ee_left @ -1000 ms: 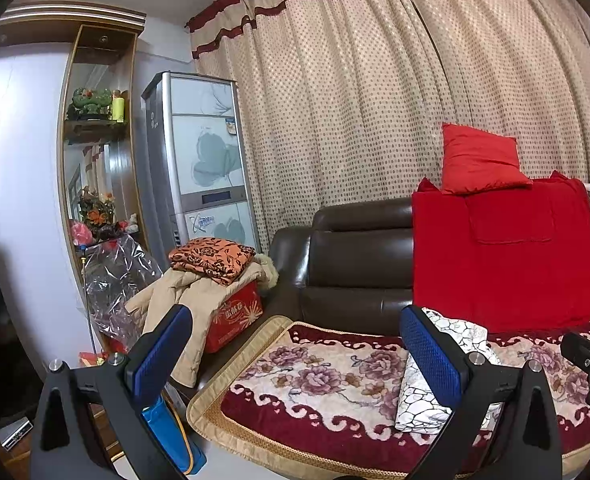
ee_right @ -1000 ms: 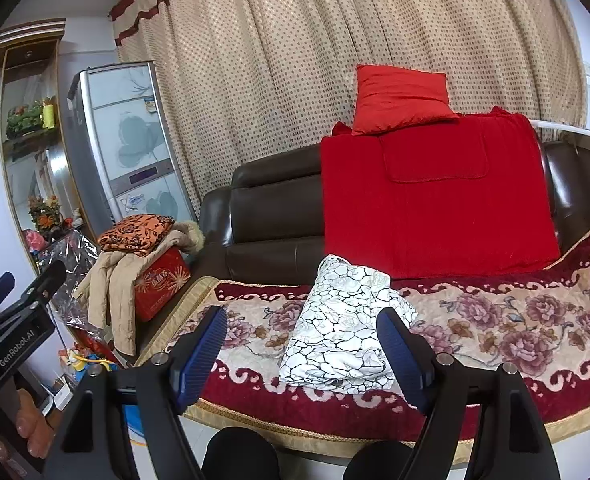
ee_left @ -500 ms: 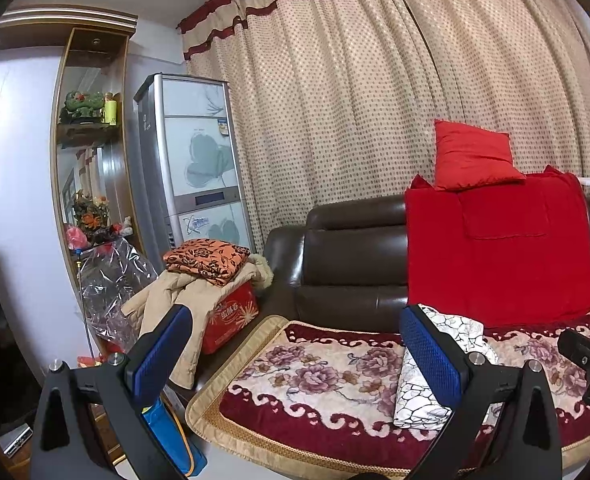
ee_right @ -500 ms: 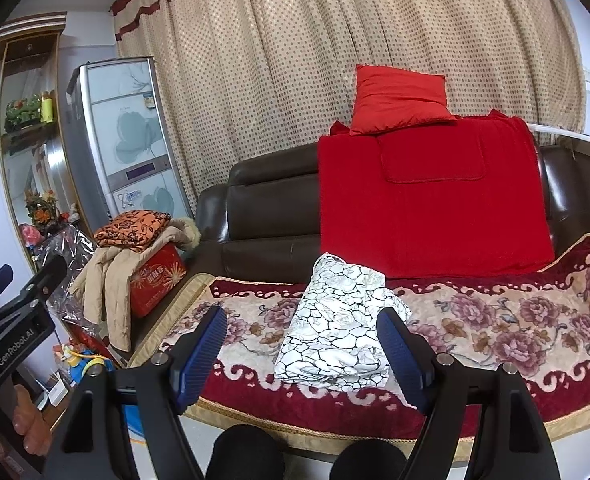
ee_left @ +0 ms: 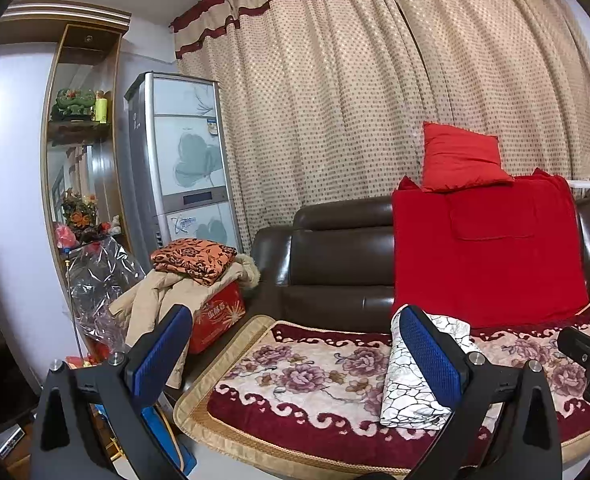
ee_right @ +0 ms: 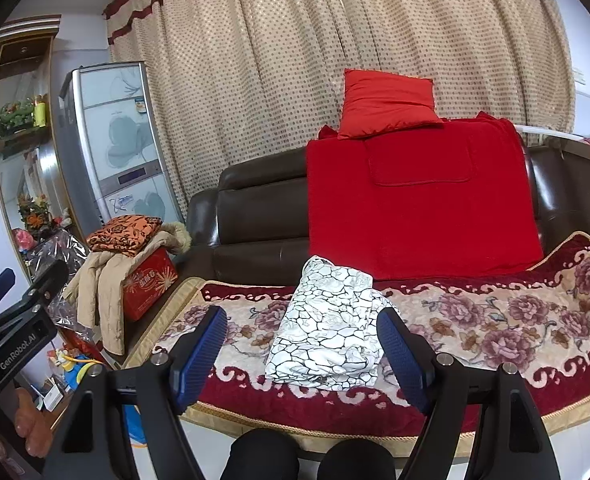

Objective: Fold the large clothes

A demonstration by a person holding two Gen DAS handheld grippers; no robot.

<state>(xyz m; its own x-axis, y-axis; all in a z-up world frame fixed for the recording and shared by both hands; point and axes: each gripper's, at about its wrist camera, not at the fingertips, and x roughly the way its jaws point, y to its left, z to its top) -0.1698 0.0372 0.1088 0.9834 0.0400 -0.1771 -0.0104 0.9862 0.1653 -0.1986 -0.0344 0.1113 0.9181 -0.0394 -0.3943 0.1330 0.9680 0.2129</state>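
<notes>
A folded white garment with a black crackle pattern lies on the floral sofa cover; it also shows in the left wrist view. My right gripper is open and empty, held in front of the sofa's edge, short of the garment. My left gripper is open and empty, further left, also off the sofa. The right gripper's body shows at the right edge of the left wrist view. The left gripper's body shows at the left edge of the right wrist view.
A red blanket and a red cushion hang on the brown sofa back. Left of the sofa, a red box bears a beige coat and folded orange cloth. A tall appliance and a shelf stand behind. Knees show below.
Both grippers have drawn back and dropped slightly from the sofa; the scene sits a little further away. Jaws stay open.
</notes>
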